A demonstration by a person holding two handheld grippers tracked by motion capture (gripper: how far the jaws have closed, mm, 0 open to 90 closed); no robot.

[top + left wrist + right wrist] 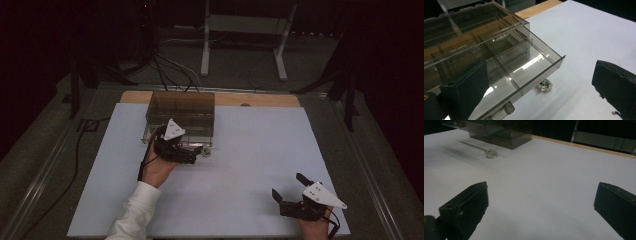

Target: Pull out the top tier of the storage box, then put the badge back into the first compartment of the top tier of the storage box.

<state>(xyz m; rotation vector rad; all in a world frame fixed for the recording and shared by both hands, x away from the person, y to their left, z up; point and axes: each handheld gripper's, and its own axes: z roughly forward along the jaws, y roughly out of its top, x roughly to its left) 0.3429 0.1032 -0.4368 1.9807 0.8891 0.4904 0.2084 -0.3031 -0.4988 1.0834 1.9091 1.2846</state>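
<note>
A smoky clear acrylic box (180, 112) stands at the back left of the white board. Its bottom drawer (524, 67), split into compartments, is pulled out toward me. A small green and silver jewel (544, 85) lies on the board just in front of the drawer's corner; it also shows as the jewel (206, 153) and the jewel (490, 153). My left gripper (199, 151) (541, 67) is open at the drawer front, one jaw over the drawer and the other out over the board. My right gripper (287, 185) (542, 187) is open and empty near the front right.
The white board (240, 200) lies on a wooden tabletop (260, 99) whose back edge shows behind the box. Cables (75, 165) run along the floor at the left. A white stand (245, 45) is on the floor beyond the table.
</note>
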